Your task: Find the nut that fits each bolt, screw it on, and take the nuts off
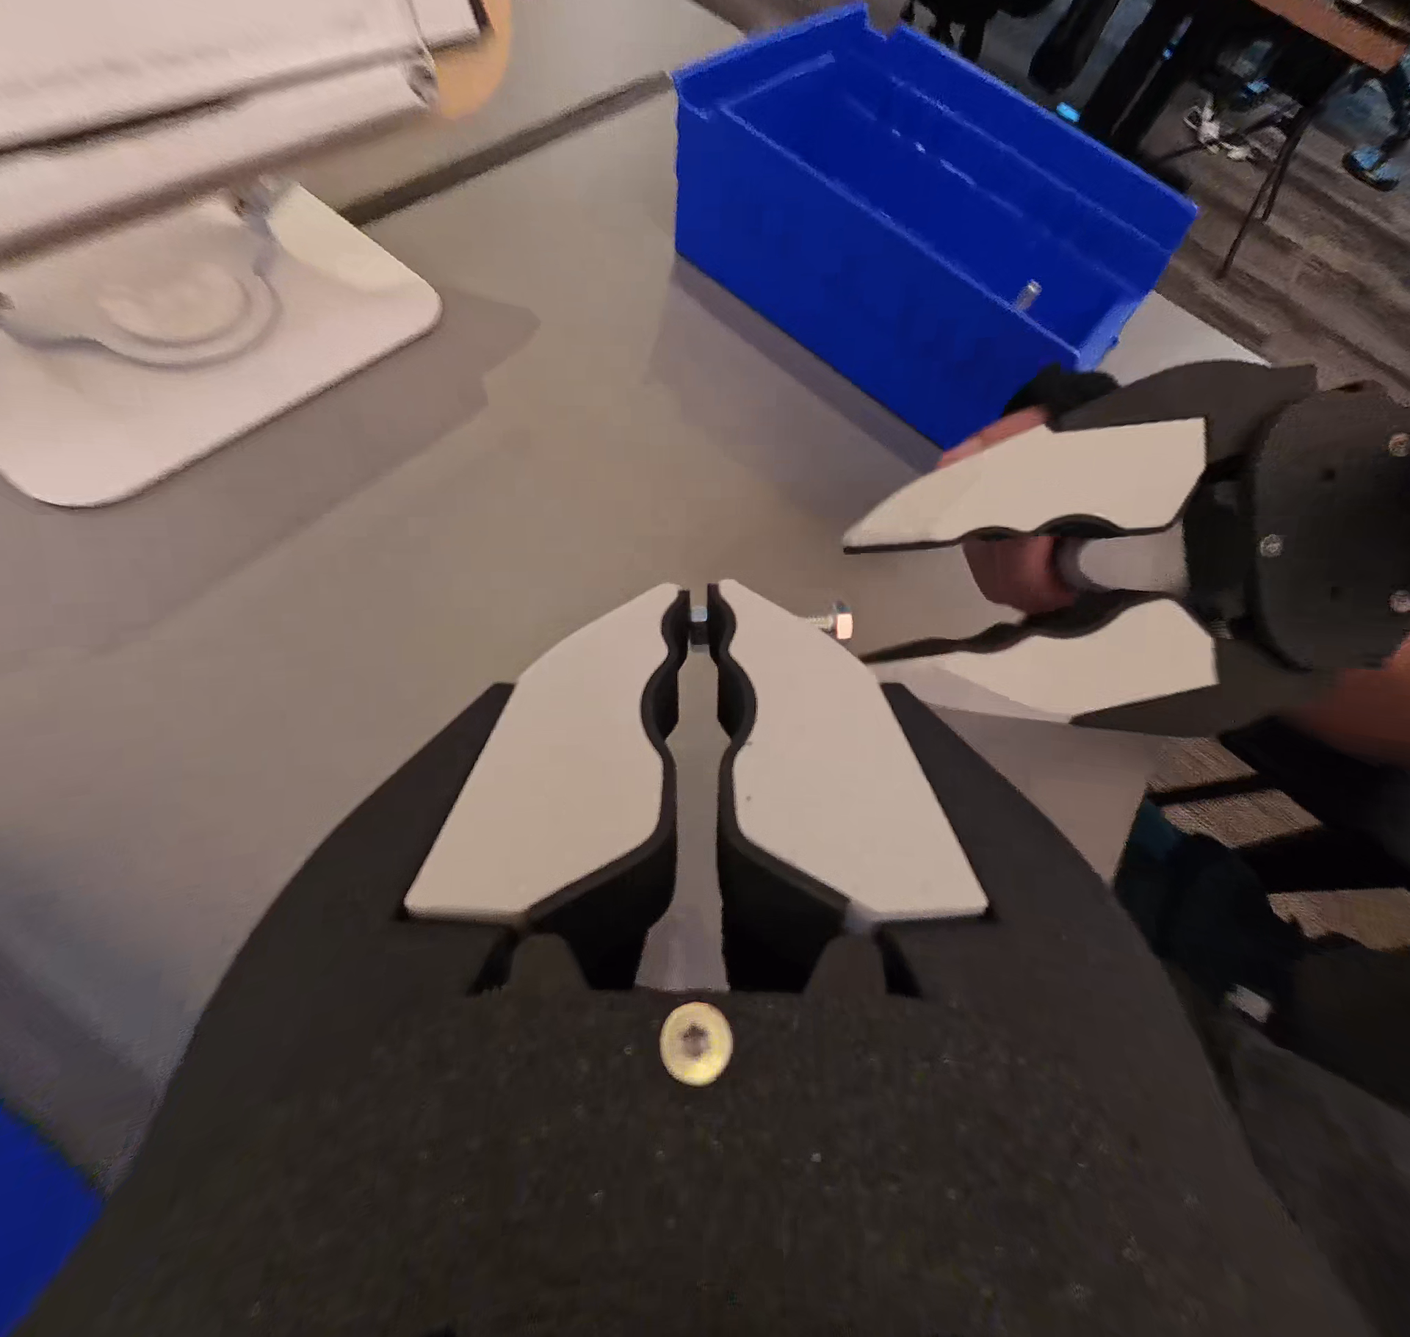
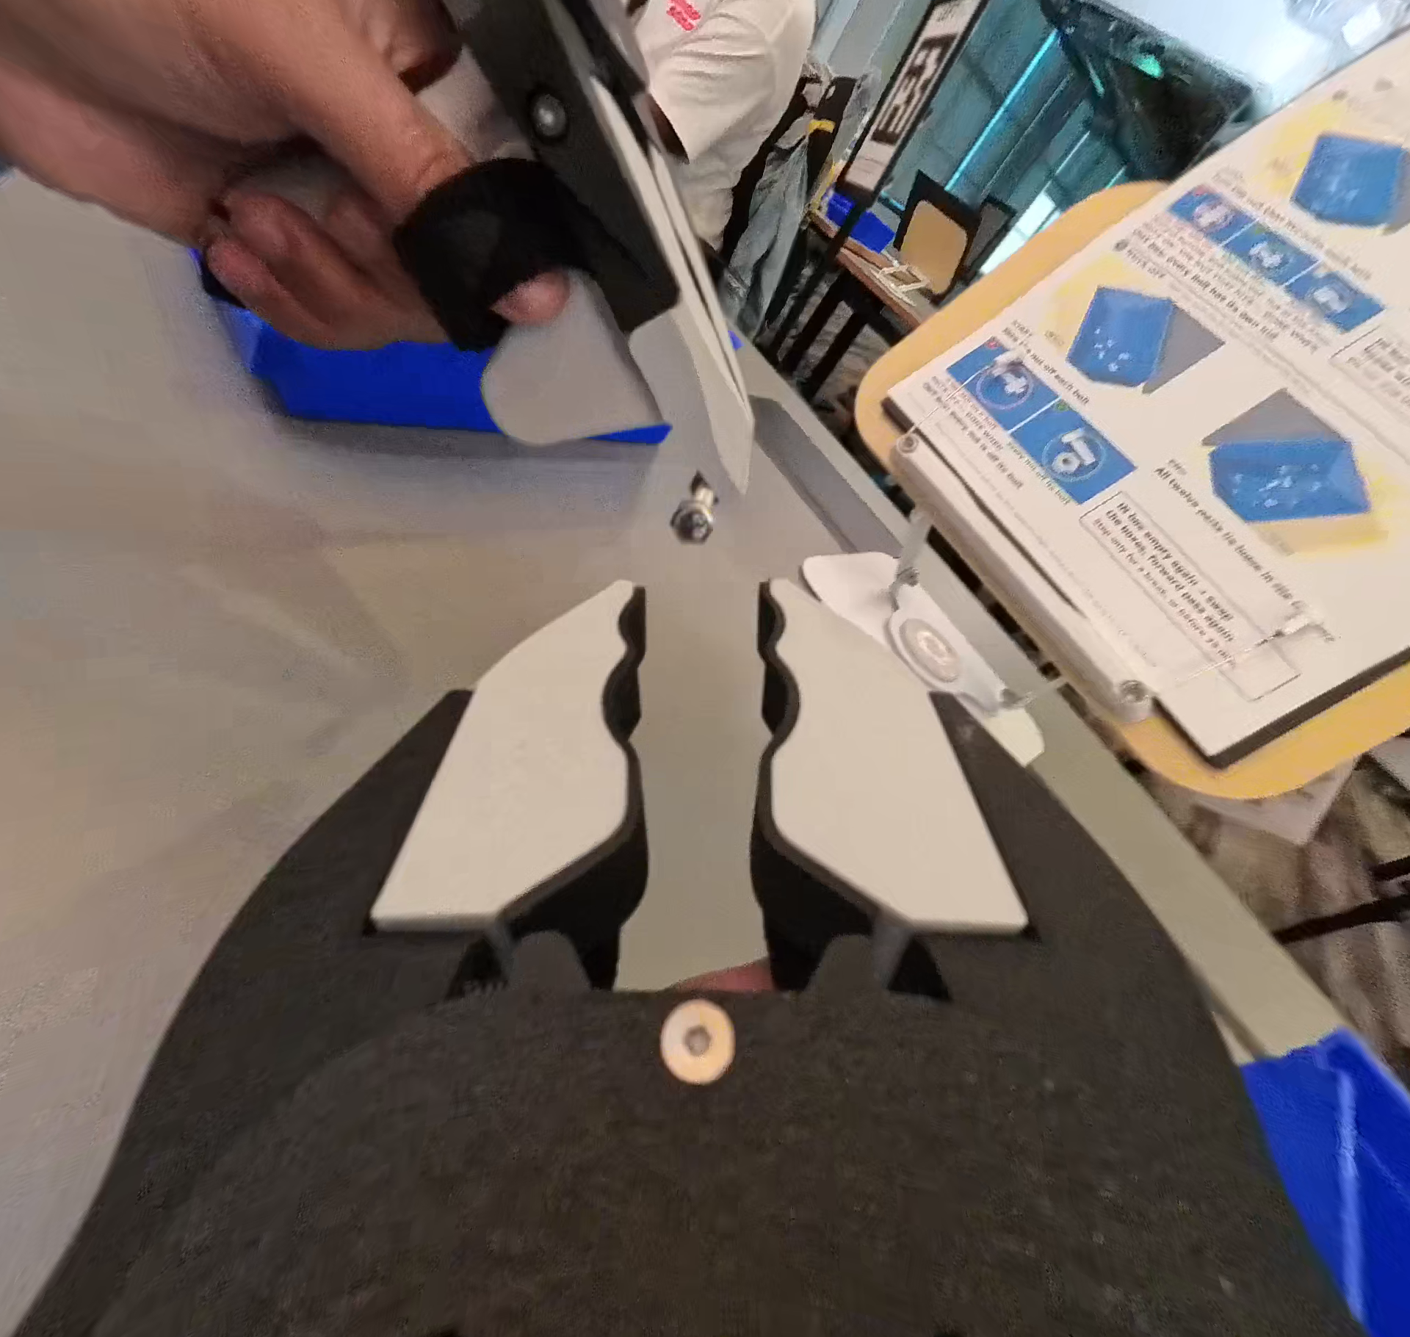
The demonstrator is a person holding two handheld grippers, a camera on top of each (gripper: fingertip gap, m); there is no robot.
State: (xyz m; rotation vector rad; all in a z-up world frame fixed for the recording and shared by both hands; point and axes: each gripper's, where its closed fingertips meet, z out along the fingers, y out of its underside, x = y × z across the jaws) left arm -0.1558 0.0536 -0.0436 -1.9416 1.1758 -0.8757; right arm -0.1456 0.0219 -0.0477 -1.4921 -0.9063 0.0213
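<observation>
In the left wrist view my left gripper (image 1: 698,617) is shut on a small silver nut (image 1: 698,619), pinched at the fingertips just above the grey table (image 1: 534,499). A silver hex bolt (image 1: 830,622) lies on the table just right of these fingertips. My right gripper (image 1: 856,602) comes in from the right, open and empty, with its tips around the bolt's head end. In the right wrist view the right gripper (image 2: 702,598) is open, the bolt (image 2: 693,516) lies just ahead of it, and the left gripper (image 2: 734,477) points down right behind the bolt.
A blue bin (image 1: 877,247) stands at the back of the table with a bolt (image 1: 1026,294) in it; it also shows in the right wrist view (image 2: 366,384). An instruction sheet on a white stand (image 1: 191,354) stands to the left (image 2: 1144,476). Another blue bin (image 2: 1335,1163) is near me. There is about 4 cm between the tips of the two grippers.
</observation>
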